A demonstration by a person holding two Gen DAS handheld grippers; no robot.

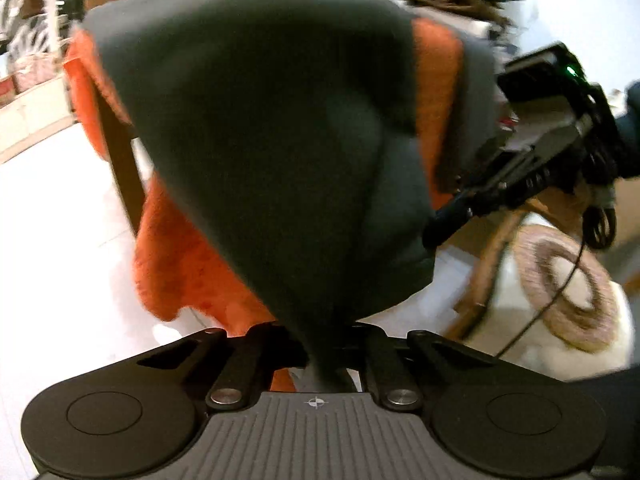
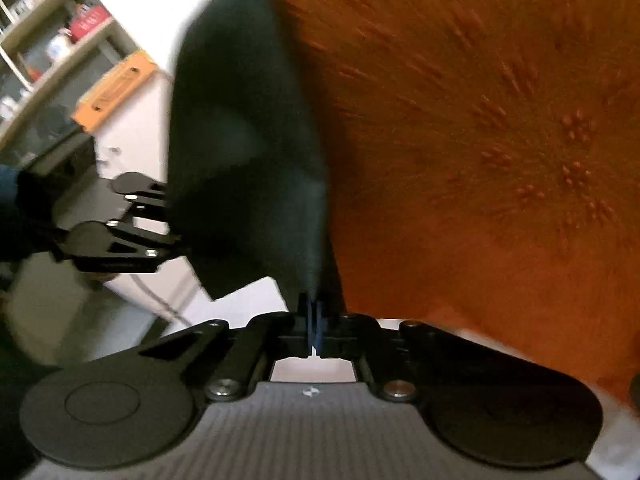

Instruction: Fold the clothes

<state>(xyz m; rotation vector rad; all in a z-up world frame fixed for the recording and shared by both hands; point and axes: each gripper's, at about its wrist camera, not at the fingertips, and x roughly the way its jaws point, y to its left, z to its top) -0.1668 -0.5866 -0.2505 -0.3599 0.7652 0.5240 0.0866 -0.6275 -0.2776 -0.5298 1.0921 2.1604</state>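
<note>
Your left gripper [image 1: 326, 354] has its jaws closed tight on a bunched edge of the dark garment [image 1: 272, 128], and your right gripper [image 2: 314, 320] pinches another edge of it, so the cloth hangs stretched between both, probably to spread it for folding. Behind it lies the orange fuzzy cover [image 2: 480, 120] on a table whose wooden leg [image 1: 120, 160] shows. Farther off are the pale floor [image 1: 60, 220] and shelves [image 2: 52, 40].
</note>
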